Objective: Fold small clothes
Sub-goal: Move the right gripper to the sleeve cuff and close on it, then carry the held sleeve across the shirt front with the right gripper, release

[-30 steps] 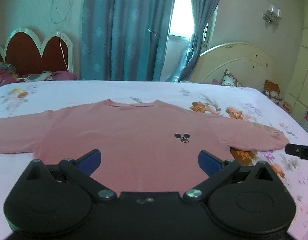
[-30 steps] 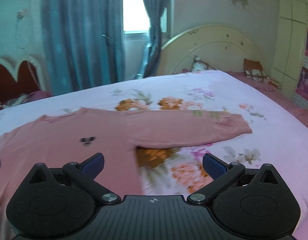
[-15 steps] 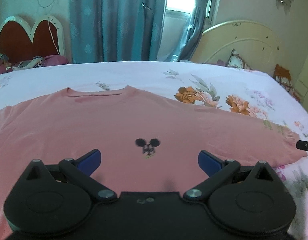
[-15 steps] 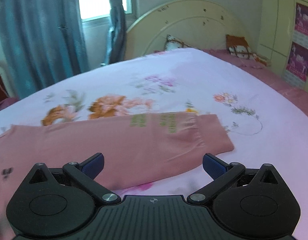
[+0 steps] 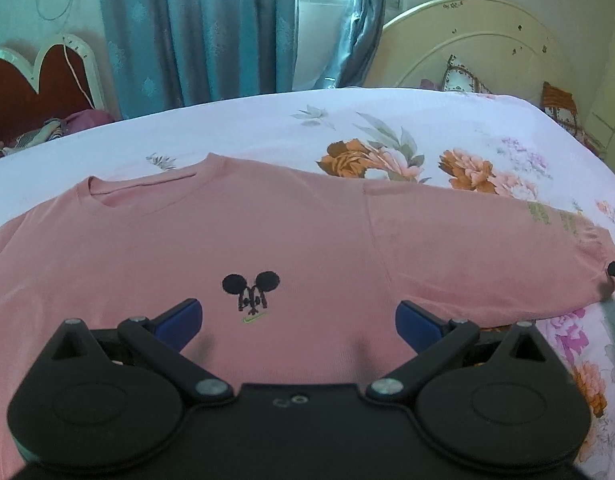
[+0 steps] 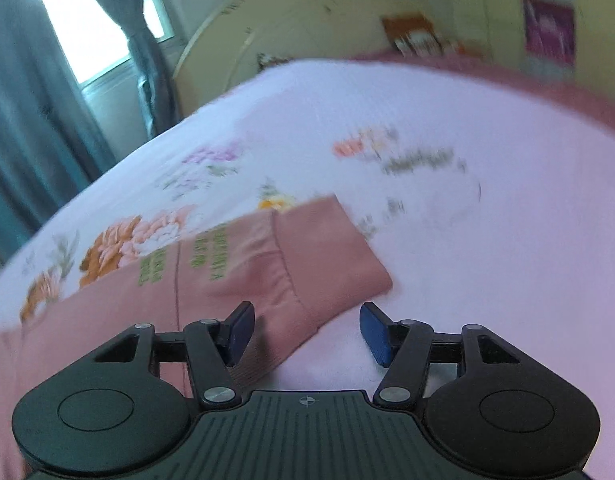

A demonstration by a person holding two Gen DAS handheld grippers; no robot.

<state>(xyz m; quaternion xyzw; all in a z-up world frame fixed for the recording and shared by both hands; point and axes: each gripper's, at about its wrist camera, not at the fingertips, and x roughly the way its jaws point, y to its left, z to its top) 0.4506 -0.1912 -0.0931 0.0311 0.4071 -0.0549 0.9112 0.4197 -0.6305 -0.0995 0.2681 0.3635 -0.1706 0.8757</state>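
The step in hand looks like the first fold, taking up the sleeve on the right side: the right gripper (image 6: 307, 330) sits low over the cuff (image 6: 327, 256), jaws spread with nothing between them, the inner pad over the ribbed edge and the outer one over bare sheet. The next move, as I judge it, calls for closing on the cuff's near corner without pinching the sheet beneath, then carrying the sleeve across the chest. The left gripper (image 5: 299, 320) hovers over the lower front of the shirt (image 5: 267, 240), also wide apart and empty (probably waiting to pin the body). The shirt is pink and long-sleeved, lying flat and face up across the near part of the bed (image 5: 267, 128), its neckline toward the far edge, with a small black mouse motif (image 5: 251, 292) on the chest and green lettering (image 6: 179, 264) near the cuff.
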